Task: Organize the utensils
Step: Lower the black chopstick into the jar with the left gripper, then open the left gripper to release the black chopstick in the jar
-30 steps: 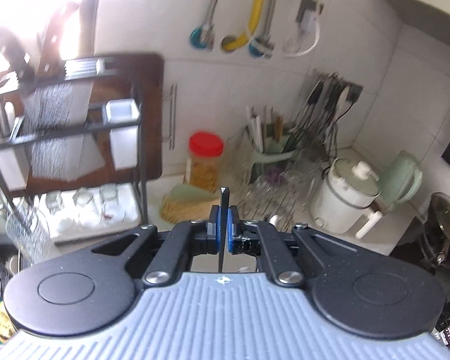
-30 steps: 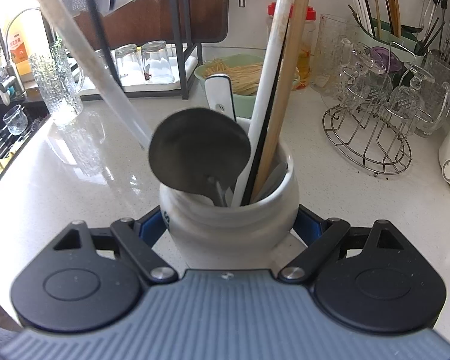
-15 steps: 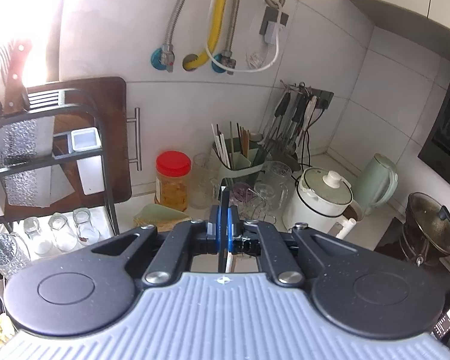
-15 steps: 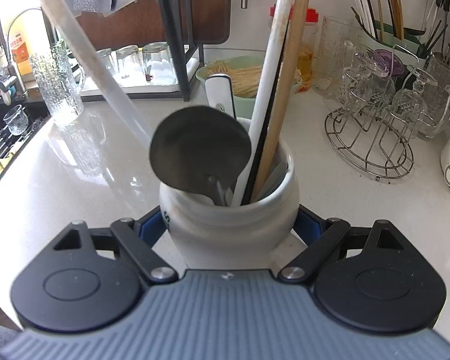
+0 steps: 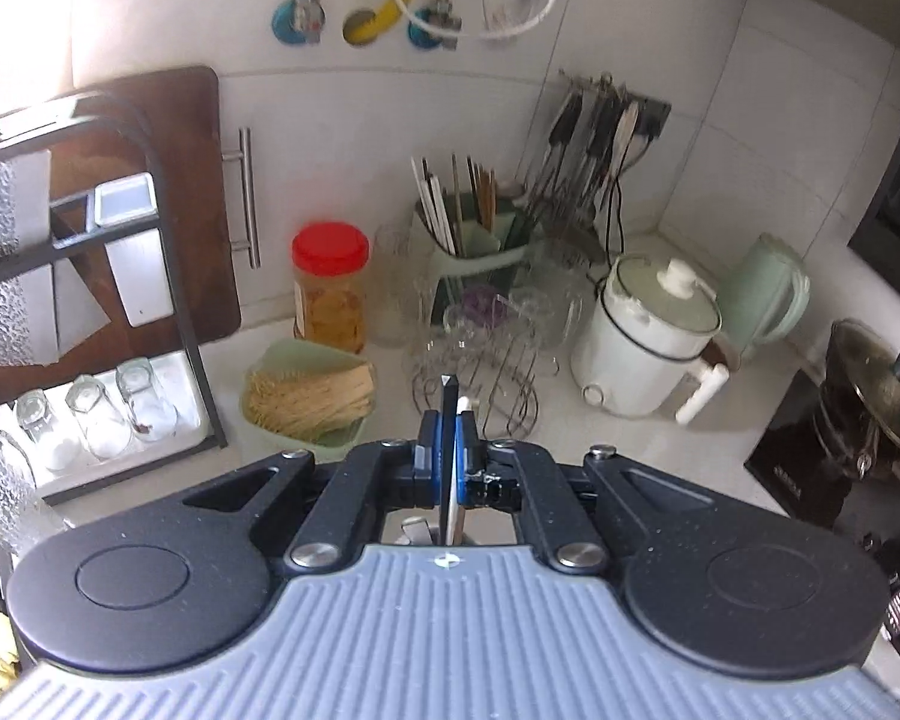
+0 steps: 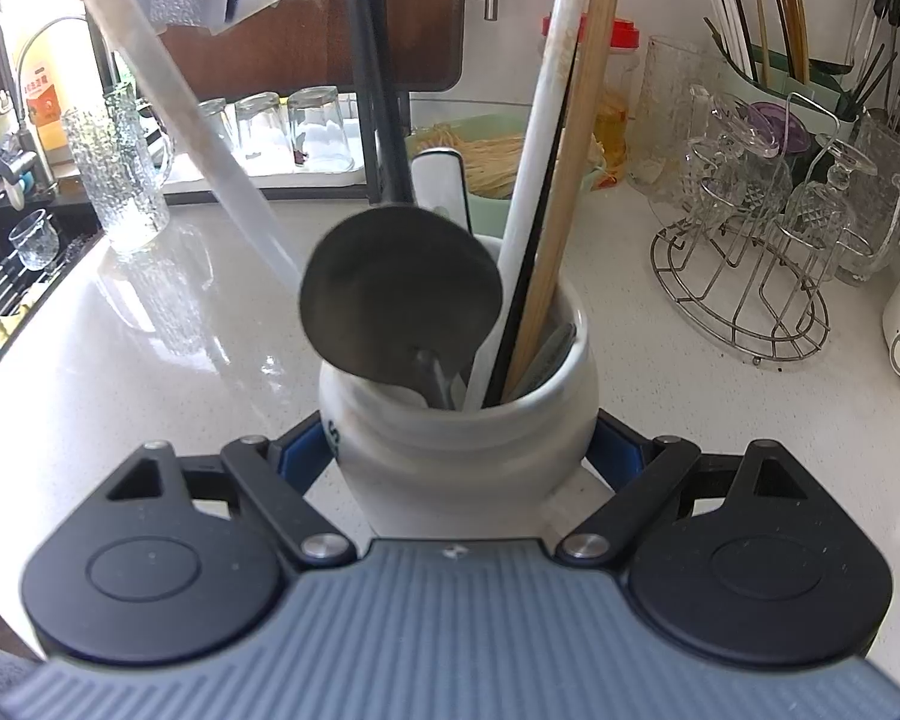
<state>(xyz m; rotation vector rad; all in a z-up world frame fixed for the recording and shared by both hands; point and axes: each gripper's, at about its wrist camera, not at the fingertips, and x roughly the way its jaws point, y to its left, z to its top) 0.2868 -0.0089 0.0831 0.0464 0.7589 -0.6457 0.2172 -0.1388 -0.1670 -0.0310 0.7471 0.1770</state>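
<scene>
My right gripper (image 6: 462,450) is shut on a white ceramic crock (image 6: 450,468) that stands on the pale counter (image 6: 150,360), its blue pads (image 6: 306,450) against both sides. The crock holds a steel ladle (image 6: 402,294) with its bowl up, a white stick (image 6: 540,138), a wooden stick (image 6: 582,138), a clear handle (image 6: 168,102) and a white black-edged handle (image 6: 444,186). My left gripper (image 5: 450,438) is shut on a thin dark flat utensil (image 5: 448,414) seen edge-on, above the counter. What hangs below its jaws is hidden.
A wire glass rack (image 6: 744,276) stands right of the crock. Further back are a green chopstick caddy (image 5: 474,240), a red-lidded jar (image 5: 330,288), a green bowl of sticks (image 5: 306,396) and a black shelf with glasses (image 5: 90,414). A white cooker (image 5: 648,348) and a sink (image 6: 18,264) flank them.
The left gripper has moved and tipped lower, so the counter items now sit larger and higher in its view. A dark rod in the right wrist view has swung rightward. The right gripper and crock have stayed still.
</scene>
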